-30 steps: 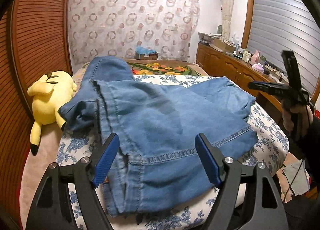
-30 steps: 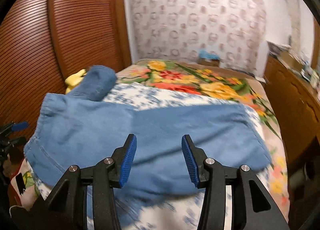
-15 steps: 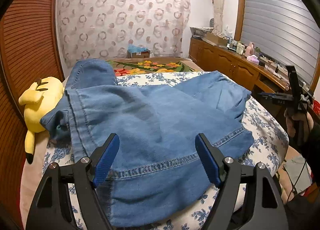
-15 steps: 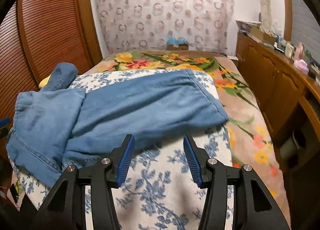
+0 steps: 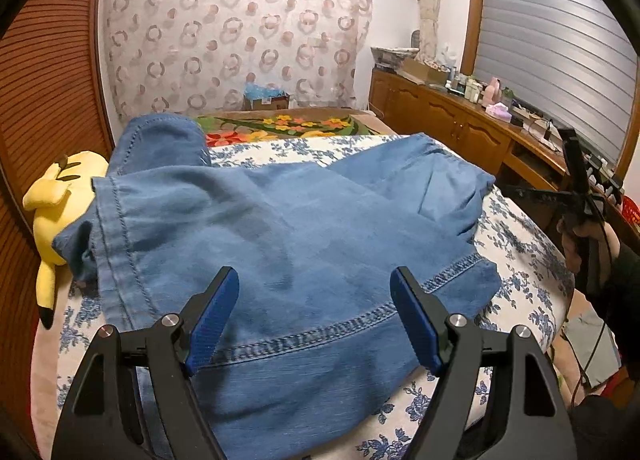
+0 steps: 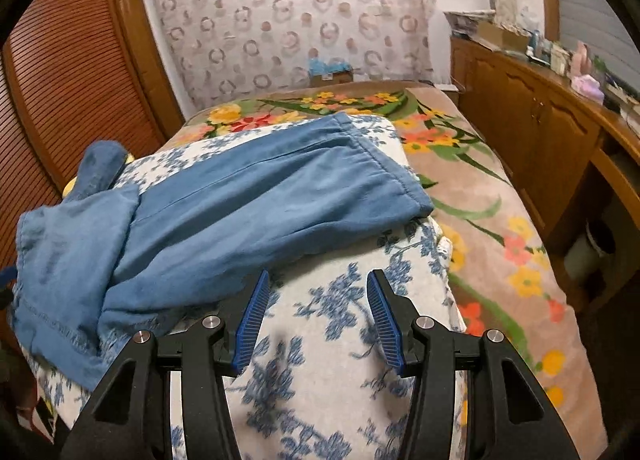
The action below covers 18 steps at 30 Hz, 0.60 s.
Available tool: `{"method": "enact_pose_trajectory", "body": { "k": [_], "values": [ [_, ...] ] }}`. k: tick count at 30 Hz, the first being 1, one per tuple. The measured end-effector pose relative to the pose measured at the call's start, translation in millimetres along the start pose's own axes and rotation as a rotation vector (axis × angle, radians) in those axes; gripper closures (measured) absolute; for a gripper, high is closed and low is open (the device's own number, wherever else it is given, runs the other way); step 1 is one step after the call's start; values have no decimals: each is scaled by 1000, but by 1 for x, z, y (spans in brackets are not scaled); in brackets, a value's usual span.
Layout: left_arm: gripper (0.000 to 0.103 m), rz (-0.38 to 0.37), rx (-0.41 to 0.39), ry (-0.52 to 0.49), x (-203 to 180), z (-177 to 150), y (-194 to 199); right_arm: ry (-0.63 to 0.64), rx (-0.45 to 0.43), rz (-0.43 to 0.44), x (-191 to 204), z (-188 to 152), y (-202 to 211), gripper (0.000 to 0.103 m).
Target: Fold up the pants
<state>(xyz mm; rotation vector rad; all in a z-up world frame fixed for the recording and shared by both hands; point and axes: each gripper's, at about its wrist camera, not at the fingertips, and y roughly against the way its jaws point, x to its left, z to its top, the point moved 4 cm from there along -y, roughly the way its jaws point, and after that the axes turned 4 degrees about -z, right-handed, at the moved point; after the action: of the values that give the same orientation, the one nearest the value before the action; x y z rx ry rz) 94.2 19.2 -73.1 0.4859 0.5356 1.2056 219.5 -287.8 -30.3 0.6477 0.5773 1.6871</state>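
Covering most of the bed, a white quilt (image 6: 332, 344) with blue flowers carries the blue pants (image 5: 288, 244), which lie rumpled across it. In the left view the left gripper (image 5: 314, 316) hangs over the waistband, jaws wide apart and empty, a yellow plush toy (image 5: 60, 199) at nine o'clock against the slatted wooden doors (image 5: 44, 71). The right gripper (image 6: 316, 316) hovers over bare quilt, jaws apart with nothing between them, a pant leg at eleven o'clock. A floral blanket (image 6: 480, 187) lies beyond, wooden cabinets (image 6: 532, 119) at two o'clock, a ring-patterned curtain (image 6: 288, 19) at twelve.
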Motion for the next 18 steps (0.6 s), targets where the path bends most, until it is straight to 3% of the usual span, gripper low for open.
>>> {"method": "enact_pose_trajectory", "body": {
  "k": [12,18],
  "values": [
    [24,-8,17,0,-5,-6,-8,-152,88,14,-20,29,-44,50],
    [24,-10,21,11,-4,-11,-10,-177,77,4,-20,36,-56,50]
  ]
}}
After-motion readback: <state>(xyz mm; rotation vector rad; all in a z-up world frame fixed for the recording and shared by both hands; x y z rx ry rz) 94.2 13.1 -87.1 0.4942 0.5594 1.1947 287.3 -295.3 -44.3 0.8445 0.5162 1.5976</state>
